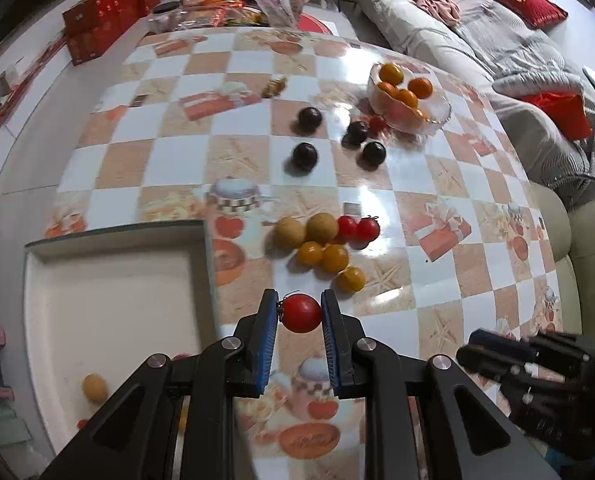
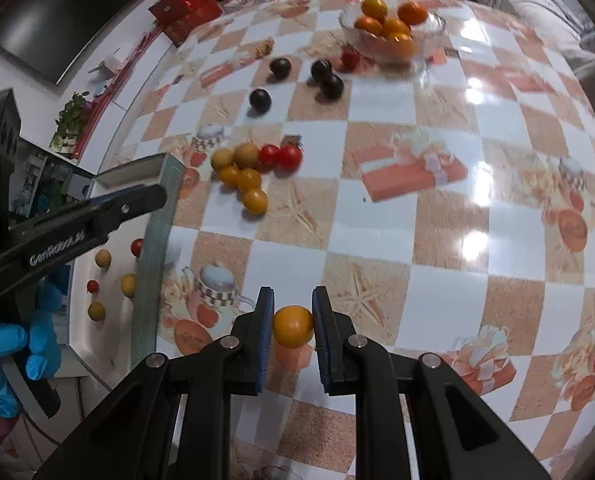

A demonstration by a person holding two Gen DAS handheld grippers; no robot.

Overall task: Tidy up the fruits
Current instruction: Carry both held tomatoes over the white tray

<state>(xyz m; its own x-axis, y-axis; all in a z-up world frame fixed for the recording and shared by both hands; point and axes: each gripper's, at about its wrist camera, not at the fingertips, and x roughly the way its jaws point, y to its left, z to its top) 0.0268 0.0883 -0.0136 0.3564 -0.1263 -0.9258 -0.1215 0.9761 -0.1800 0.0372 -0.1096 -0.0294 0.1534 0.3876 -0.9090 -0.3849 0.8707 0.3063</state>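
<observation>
My left gripper (image 1: 300,312) is shut on a red cherry tomato (image 1: 301,313), held above the table just right of the white tray (image 1: 113,280). My right gripper (image 2: 292,322) is shut on a yellow cherry tomato (image 2: 292,326) over the table, right of the tray's edge (image 2: 153,264). The tray holds several small fruits (image 2: 103,258). A cluster of yellow and red tomatoes (image 1: 324,240) lies mid-table, also in the right wrist view (image 2: 249,172). Several dark plums (image 1: 305,156) lie farther back. A glass bowl (image 1: 437,114) holds oranges (image 1: 406,98).
The left gripper's body (image 2: 77,224) and a blue-gloved hand (image 2: 1,344) show at the left of the right wrist view. Red boxes (image 1: 97,20) and snack clutter (image 1: 237,4) crowd the table's far end. A sofa with blankets (image 1: 497,48) runs along the right.
</observation>
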